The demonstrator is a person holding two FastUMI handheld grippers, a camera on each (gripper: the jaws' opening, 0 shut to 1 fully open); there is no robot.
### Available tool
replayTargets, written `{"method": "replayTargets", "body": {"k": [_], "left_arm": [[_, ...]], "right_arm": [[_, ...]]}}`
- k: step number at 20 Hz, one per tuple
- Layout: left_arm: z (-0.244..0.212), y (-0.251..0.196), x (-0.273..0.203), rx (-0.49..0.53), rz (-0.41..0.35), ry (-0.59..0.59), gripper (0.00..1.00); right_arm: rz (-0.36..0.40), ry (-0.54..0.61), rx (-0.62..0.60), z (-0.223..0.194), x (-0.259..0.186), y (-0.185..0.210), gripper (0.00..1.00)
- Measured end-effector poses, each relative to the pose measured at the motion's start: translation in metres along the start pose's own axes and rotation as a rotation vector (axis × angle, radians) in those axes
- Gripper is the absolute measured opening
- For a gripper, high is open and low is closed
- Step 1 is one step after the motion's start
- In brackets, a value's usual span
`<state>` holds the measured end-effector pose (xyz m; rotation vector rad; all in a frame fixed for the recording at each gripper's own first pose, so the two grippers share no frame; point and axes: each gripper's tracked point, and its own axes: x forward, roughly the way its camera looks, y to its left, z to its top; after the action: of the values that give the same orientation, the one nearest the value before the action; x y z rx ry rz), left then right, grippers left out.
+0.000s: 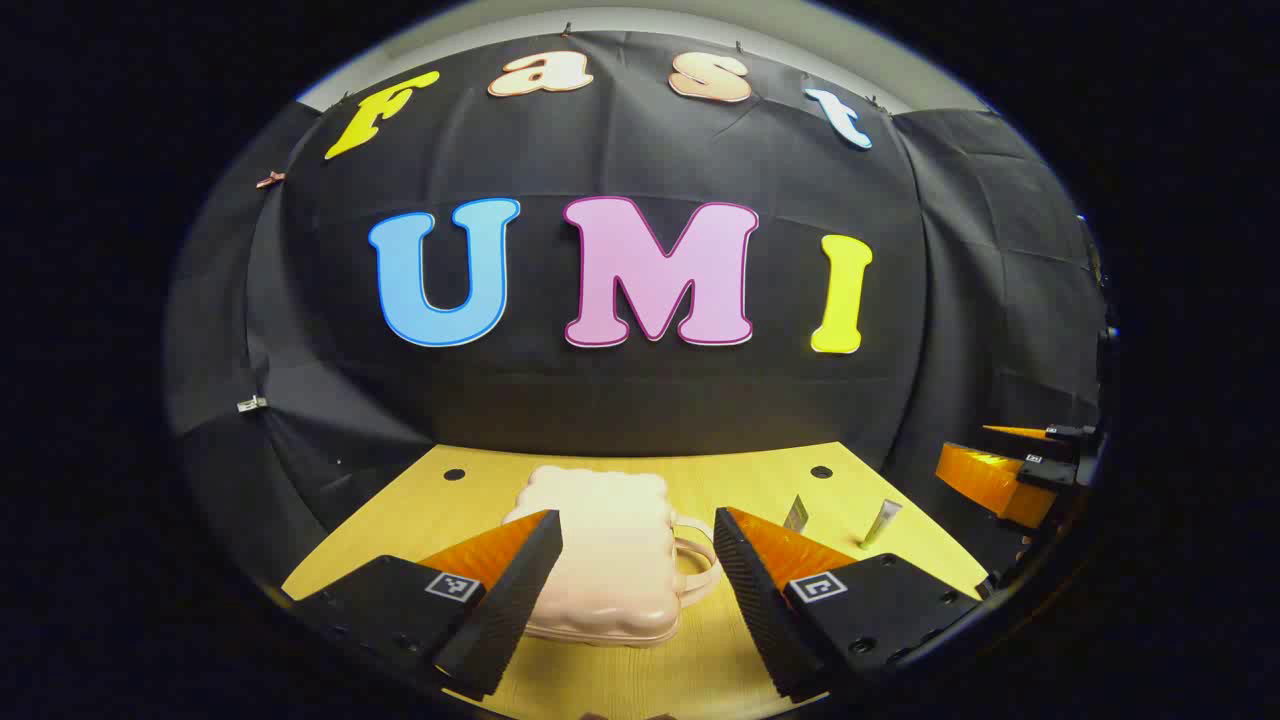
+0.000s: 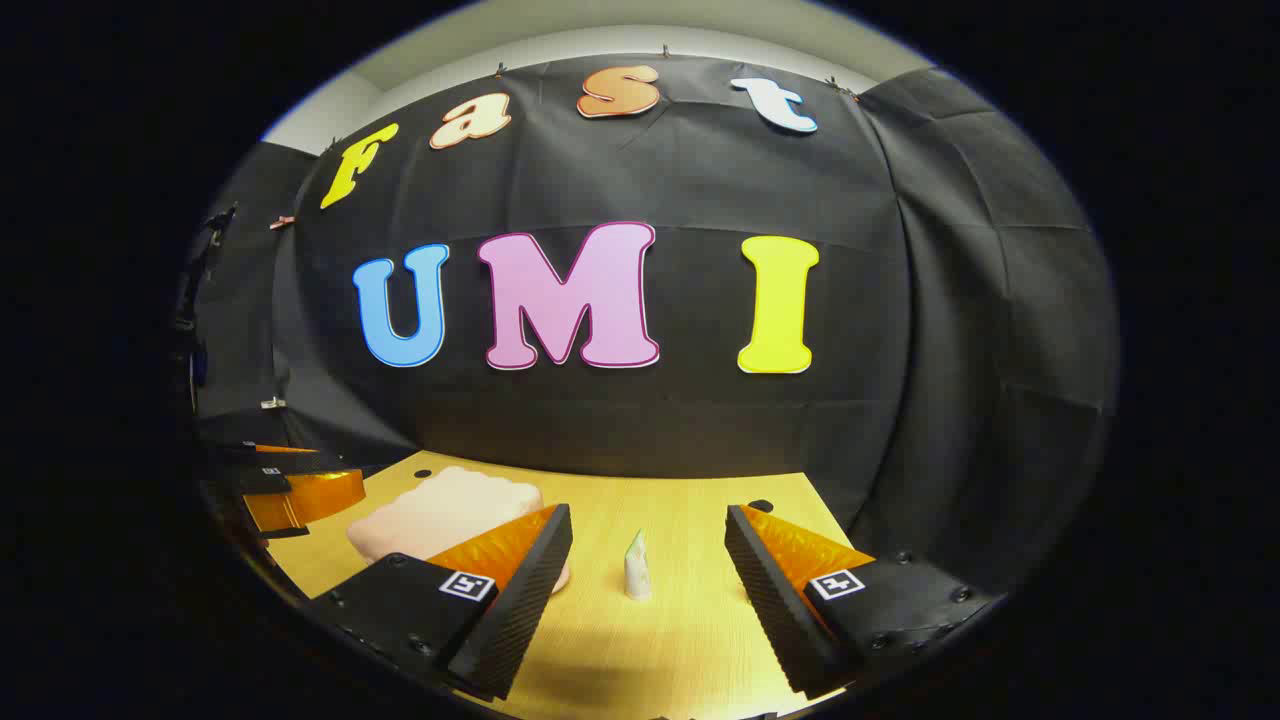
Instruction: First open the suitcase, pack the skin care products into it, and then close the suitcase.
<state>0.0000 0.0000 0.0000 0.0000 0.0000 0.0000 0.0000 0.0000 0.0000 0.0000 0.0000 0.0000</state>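
Nearest in the left gripper view, the left claw (image 1: 637, 575) stands wide open and empty, its fingers flanking the suitcase (image 1: 600, 560) without touching it. The suitcase, a small pale pink case with a scalloped edge, lies flat and closed on the bench (image 1: 400, 520), its handle (image 1: 697, 565) pointing toward the right finger. Beyond the handle, farther from the suitcase, 2 skin care tubes (image 1: 840, 518) stand upright on their caps, apart from each other.

In the right gripper view, the right claw (image 2: 648, 585) is likewise open and holds nothing; 1 tube (image 2: 636, 567) stands between its fingers, just beside the suitcase's corner.

The main risk appears to be the light suitcase sliding on the smooth bench when 1 claw pulls at the lid, since nothing pins its base. A grip on the handle alone would probably lift the whole case rather than open it. The tubes look top-heavy, so a sweeping finger could topple one and roll it toward the bench edge. Whether a zip or latch holds the lid cannot be told.
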Motion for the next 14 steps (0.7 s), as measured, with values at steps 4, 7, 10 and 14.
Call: {"method": "replayTargets", "body": {"k": [4, 7, 10, 14], "left_arm": [[-0.003, -0.006, 0.003, -0.011, -0.016, 0.012, 0.96], [-0.006, -0.007, 0.006, -0.015, -0.015, 0.019, 0.96], [-0.008, -0.007, 0.009, -0.022, -0.012, 0.022, 0.96], [-0.009, -0.005, 0.011, -0.020, -0.004, 0.025, 0.96]], "right_arm": [[-0.013, 0.021, -0.001, -0.008, -0.006, -0.005, 0.98], [-0.026, 0.015, -0.002, -0.005, -0.007, -0.010, 0.97], [-0.028, 0.021, 0.005, -0.007, -0.004, -0.013, 0.98], [-0.019, 0.024, 0.004, -0.007, 0.001, -0.011, 0.97]]}}
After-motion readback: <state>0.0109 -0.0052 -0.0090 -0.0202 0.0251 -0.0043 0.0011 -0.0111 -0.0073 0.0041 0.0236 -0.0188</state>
